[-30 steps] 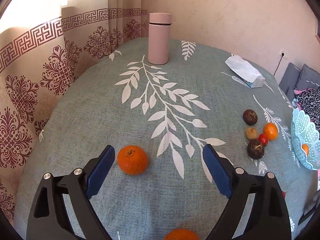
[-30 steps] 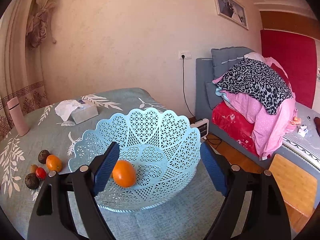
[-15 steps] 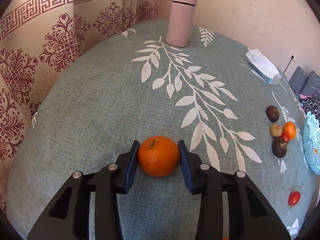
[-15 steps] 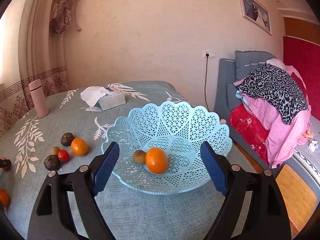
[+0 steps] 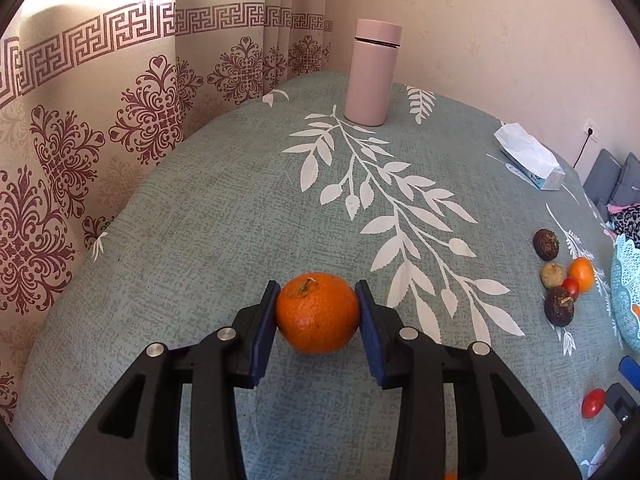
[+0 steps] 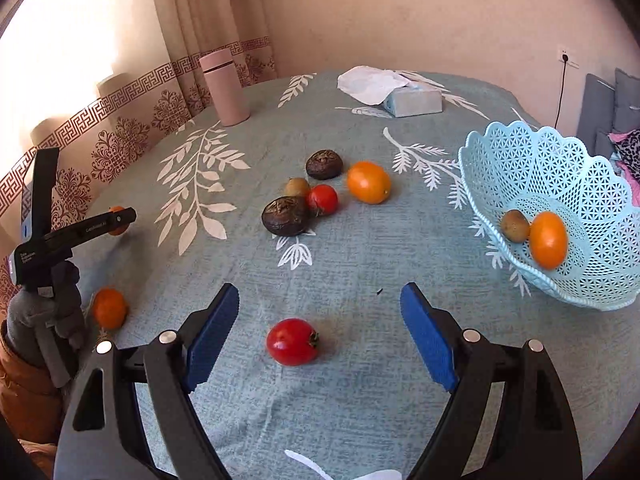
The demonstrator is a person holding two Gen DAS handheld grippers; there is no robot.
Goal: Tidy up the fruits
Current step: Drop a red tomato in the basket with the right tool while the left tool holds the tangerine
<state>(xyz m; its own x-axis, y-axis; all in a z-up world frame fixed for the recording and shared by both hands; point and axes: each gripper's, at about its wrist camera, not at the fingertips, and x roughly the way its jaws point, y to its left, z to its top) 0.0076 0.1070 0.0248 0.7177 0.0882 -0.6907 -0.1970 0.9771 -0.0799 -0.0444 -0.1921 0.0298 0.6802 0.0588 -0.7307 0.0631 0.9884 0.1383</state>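
My left gripper (image 5: 316, 286) is shut on a mandarin (image 5: 318, 314) that rests on the teal tablecloth. In the right wrist view, my right gripper (image 6: 320, 292) hangs over a red tomato (image 6: 292, 342). Its jaws are closing slightly; the tomato lies between them, nearer the left pad and untouched. A light-blue lattice basket (image 6: 560, 152) at the right holds an orange fruit (image 6: 548, 240) and a kiwi (image 6: 515, 225). Mid-table lies a cluster: two dark fruits (image 6: 285, 216), an orange (image 6: 368, 182), a small tomato (image 6: 322, 199) and a kiwi (image 6: 297, 187). Another mandarin (image 6: 109, 307) sits at the left.
A pink flask (image 5: 372, 72) stands at the far side near the patterned curtain (image 5: 100, 152). A tissue box (image 6: 412, 100) lies at the back. A person's grey gloved hand (image 6: 44, 320) holds the left gripper at the table's left edge. Cushions and clothes lie beyond the basket.
The left gripper closed on the mandarin and now holds it. The right gripper swung left from over the basket and sank toward the red tomato.
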